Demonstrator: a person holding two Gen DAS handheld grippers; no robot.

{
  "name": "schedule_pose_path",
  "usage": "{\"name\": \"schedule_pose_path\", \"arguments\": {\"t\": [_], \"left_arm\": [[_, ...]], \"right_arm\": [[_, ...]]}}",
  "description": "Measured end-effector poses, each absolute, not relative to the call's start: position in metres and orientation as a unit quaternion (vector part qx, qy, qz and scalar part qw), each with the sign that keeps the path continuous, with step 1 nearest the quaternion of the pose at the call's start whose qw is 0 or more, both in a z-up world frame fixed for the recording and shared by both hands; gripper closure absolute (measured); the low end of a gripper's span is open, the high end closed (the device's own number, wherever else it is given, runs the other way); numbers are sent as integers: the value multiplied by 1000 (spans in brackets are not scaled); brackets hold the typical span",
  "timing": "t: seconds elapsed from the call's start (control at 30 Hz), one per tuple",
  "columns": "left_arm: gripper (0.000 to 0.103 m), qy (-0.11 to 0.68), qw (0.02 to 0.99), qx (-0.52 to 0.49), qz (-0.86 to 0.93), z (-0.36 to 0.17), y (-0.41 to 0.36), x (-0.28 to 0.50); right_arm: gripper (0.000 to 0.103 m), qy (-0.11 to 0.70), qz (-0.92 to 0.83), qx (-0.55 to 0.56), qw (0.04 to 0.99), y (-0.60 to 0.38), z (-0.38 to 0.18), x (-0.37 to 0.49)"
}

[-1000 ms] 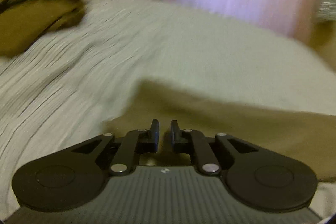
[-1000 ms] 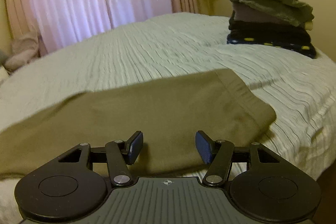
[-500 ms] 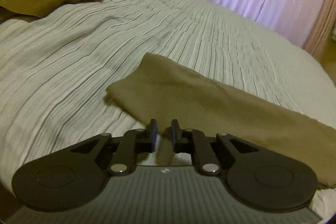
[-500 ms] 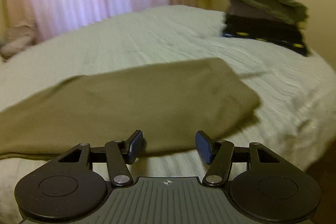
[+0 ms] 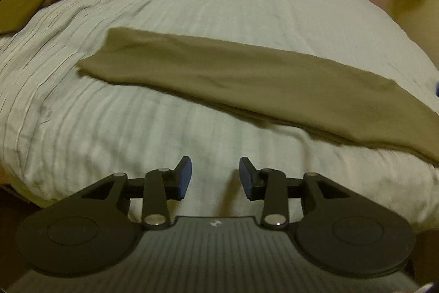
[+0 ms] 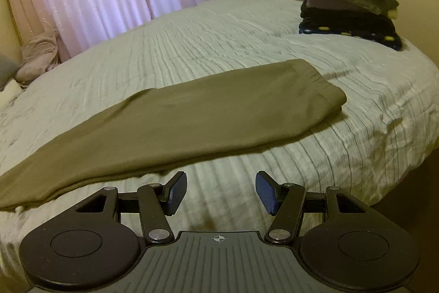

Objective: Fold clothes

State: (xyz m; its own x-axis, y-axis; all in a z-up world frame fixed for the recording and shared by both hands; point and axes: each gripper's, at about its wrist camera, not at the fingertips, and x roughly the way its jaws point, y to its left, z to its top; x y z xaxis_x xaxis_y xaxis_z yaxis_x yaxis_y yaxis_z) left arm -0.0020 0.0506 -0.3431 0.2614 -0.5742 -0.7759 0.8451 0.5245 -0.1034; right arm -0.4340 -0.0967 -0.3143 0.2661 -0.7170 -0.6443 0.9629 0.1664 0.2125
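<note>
Although the olive garment (image 5: 247,84) already lies folded into one long narrow strip on the pale ribbed bedspread (image 5: 137,133), it looks unfinished, and the next fold probably has to shorten it end to end. Its long axis runs crosswise to both tools, and it lies just ahead of their fingertips with a band of bare bedspread between. The left gripper (image 5: 215,177) has just been opening; its jaws stand spread with nothing between them, and the strip's narrower left end sits ahead and to its left while the rest runs off to the right. The right gripper (image 6: 218,192) is likewise spread and empty, and the wider hemmed end of the garment (image 6: 192,122) sits ahead and to its right. So each hand is nearer its own end: the left to the narrow end, the right to the hemmed end. Either could, in my judgement, pick up its end and carry it along the strip's length toward the other. A stack of folded clothes (image 6: 351,10) rests at the far right corner of the bed, well apart from the strip, and a crumpled brown garment (image 5: 30,2) lies at the far left.
</note>
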Motion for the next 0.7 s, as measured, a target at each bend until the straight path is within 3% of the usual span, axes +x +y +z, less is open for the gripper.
{"name": "schedule_pose_path", "arguments": {"t": [0.7], "left_arm": [[64,340,776,208,-489,-328,91,-63]], "right_arm": [[44,198,-573,278,745,-28,-288,-428]]}}
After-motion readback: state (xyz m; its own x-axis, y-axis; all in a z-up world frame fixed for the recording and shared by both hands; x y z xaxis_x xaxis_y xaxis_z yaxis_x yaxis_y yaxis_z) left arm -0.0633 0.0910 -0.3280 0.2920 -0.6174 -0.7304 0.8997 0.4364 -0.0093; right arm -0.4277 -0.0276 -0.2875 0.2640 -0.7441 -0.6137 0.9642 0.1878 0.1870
